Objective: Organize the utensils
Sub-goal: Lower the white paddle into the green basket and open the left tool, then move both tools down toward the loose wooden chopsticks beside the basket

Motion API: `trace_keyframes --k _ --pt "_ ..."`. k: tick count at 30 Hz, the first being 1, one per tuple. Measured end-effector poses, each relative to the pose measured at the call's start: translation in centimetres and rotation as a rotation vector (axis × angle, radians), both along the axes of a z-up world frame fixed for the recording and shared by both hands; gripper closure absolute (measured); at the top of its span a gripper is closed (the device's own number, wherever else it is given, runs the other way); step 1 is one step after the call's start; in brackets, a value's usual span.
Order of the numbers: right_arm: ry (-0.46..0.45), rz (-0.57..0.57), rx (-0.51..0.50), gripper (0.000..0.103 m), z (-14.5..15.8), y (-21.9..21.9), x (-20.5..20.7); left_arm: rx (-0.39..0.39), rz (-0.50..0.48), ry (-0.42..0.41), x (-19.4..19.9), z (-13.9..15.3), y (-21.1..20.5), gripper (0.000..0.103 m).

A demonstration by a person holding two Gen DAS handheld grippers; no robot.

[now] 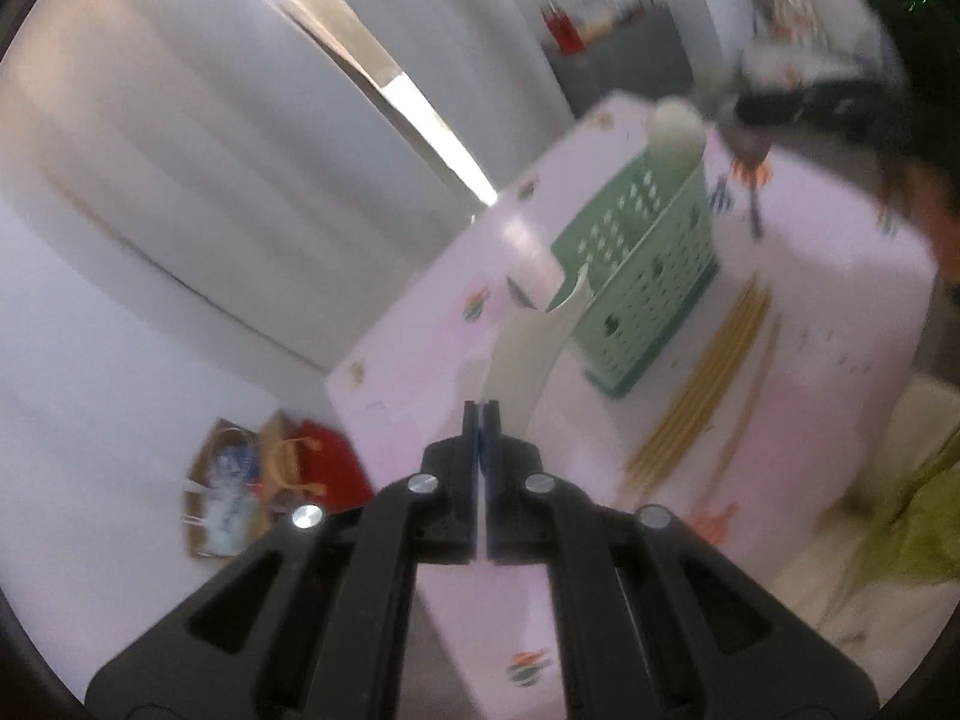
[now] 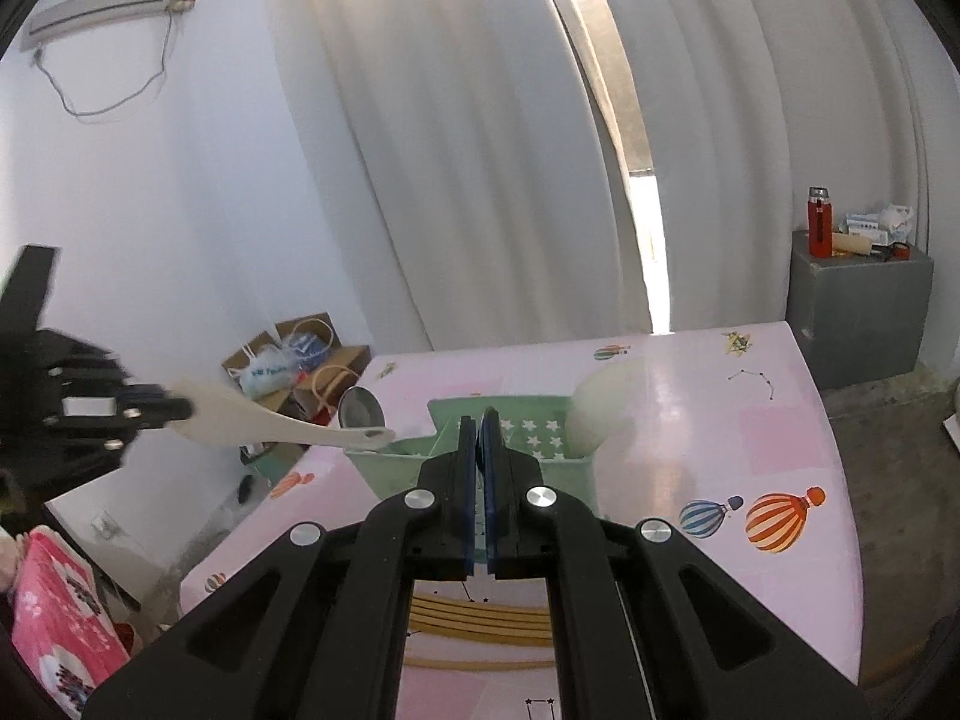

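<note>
Holding a cream spatula over the green basket

The left tool (image 2: 180, 407) pinches the broad blade end of a cream plastic spatula (image 2: 282, 420), its fingers pressed together on the flat, smooth paddle. In the right wrist view the spatula runs level out from that tool, its narrow handle tip with a hanging hole reaching just over the near corner of the mint-green basket (image 2: 564, 468). From the left wrist view the same spatula (image 1: 534, 348) rises ahead of the left tool (image 1: 482, 414), curving toward the basket (image 1: 648, 276), though motion blur softens the edges.

The basket is thin moulded plastic with perforated walls, star cut-outs and inner dividers. A second pale, rounded paddle (image 2: 591, 414) stands upright in its compartment just ahead and right of the right tool, and a shiny metal ladle bowl (image 2: 360, 408) shows behind the basket's left corner.

The right tool (image 2: 479, 420) has its black fingers with blue pads pressed together on nothing, hovering just short of the basket. Under it, a bundle of yellow bamboo chopsticks (image 2: 480, 618) lies flat on the glossy pink table (image 2: 780, 438), printed with balloons. To the right of this tool the table is bare up to its rounded edge
</note>
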State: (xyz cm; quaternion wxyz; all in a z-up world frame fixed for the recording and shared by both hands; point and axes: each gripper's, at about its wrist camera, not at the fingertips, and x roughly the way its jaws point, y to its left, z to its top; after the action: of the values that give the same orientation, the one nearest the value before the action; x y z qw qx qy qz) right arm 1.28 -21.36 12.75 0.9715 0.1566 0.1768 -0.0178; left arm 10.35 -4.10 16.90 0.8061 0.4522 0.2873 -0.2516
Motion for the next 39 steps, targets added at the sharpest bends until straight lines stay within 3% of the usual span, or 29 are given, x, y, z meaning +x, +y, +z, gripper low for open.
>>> trace_keyframes --k 5,12,15,18,21,23,27,31,34,39 --pt "-0.024 0.004 0.031 0.101 -0.4 -0.9 -1.1 0.187 -0.027 0.026 1.8 -1.0 -3.3 0.103" --pt "-0.052 -0.003 0.055 0.101 -0.2 -1.9 -2.3 0.291 -0.016 0.124 5.5 -2.0 -6.8 0.103" --pt "-0.061 -0.011 0.061 0.101 -0.1 -2.3 -2.7 0.269 -0.003 0.193 7.0 -2.2 -7.7 0.103" --pt "-0.068 -0.009 0.070 0.101 0.1 -2.5 -2.9 0.116 0.045 0.299 8.8 -0.8 -7.7 0.098" --pt "-0.069 0.009 0.080 0.101 0.3 -2.6 -2.7 -0.121 0.088 0.372 10.8 1.6 -6.4 0.087" --pt "-0.071 0.026 0.088 0.101 0.5 -2.6 -2.4 -0.345 0.111 0.423 12.0 3.5 -4.4 0.077" --pt "-0.091 0.078 0.118 0.101 1.8 -2.6 -1.9 -0.601 0.163 0.390 12.5 5.0 -0.4 0.071" --pt "-0.129 0.146 0.154 0.101 4.1 -3.1 -1.1 -0.819 0.195 0.390 10.8 4.0 3.8 0.062" --pt "-0.159 0.205 0.187 0.101 6.0 -3.6 -0.1 -0.897 0.202 0.365 8.2 1.9 6.1 0.058" --pt "-0.196 0.243 0.178 0.101 8.8 -3.7 1.8 -0.934 0.236 0.328 3.6 -2.8 8.8 0.057"
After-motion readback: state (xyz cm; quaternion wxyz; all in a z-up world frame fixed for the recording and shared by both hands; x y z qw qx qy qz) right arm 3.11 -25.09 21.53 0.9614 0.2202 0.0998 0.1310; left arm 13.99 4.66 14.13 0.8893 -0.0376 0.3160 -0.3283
